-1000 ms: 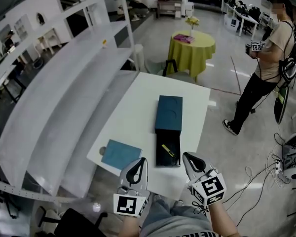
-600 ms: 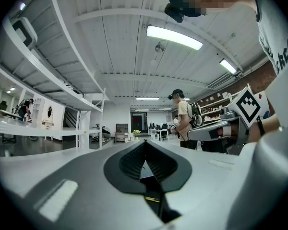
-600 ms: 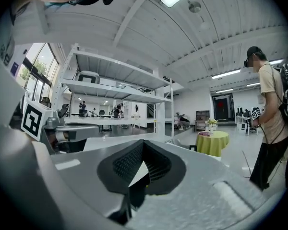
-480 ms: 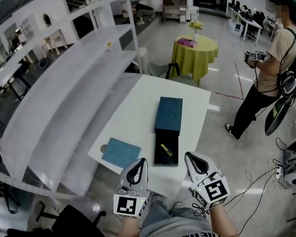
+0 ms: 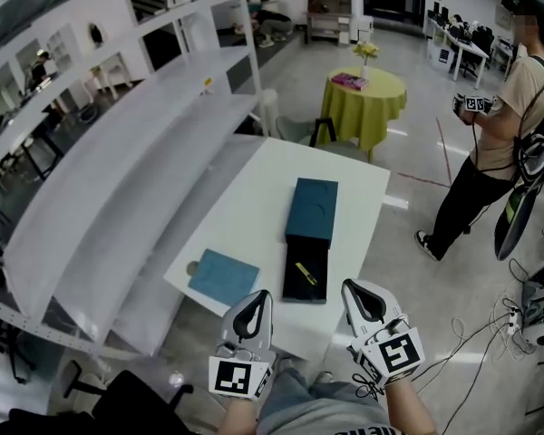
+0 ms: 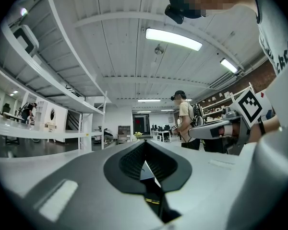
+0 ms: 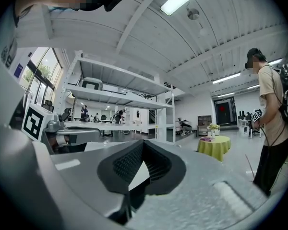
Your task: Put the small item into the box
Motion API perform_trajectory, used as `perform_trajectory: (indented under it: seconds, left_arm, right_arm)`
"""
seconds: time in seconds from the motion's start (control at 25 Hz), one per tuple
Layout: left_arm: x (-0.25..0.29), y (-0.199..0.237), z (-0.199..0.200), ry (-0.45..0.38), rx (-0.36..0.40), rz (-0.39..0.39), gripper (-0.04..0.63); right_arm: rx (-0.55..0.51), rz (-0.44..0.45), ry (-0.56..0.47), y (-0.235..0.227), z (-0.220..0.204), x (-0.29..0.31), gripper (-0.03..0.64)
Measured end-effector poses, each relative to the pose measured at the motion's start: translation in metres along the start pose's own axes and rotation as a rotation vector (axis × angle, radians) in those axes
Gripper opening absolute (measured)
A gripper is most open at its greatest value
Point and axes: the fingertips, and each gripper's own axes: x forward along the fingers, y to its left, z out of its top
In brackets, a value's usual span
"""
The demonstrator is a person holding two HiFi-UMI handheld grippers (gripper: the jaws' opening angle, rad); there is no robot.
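Note:
On the white table (image 5: 254,198) lies an open black box tray (image 5: 306,279) with a small yellow item (image 5: 308,275) inside it. A teal box (image 5: 312,209) sits just beyond the tray, touching its far end. A flat teal lid (image 5: 223,277) rests near the table's left front corner. My left gripper (image 5: 257,297) and right gripper (image 5: 354,288) hover side by side before the table's near edge, short of the tray. In the left gripper view the left gripper (image 6: 145,145) has its jaws together and holds nothing. The right gripper (image 7: 143,143) looks the same in its own view.
White shelving (image 5: 118,152) runs along the table's left side. A round table with a yellow-green cloth (image 5: 367,98) stands beyond. A person (image 5: 499,125) stands at the right, holding grippers. Cables and a device (image 5: 535,306) lie on the floor at the right. A black chair (image 5: 145,406) is at lower left.
The head view has drifted slightly, so the table sits a little higher and to the right in the picture. Both grippers keep their places and stay shut.

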Motion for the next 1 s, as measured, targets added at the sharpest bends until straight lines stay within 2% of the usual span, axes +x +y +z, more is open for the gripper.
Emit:
perform_trajectory:
  seconds: [1.0]
  left_arm:
    - [-0.003, -0.01, 0.004, -0.012, -0.011, 0.017, 0.009]
  right_arm:
    - [-0.018, -0.008, -0.034, -0.003, 0.007, -0.012, 0.003]
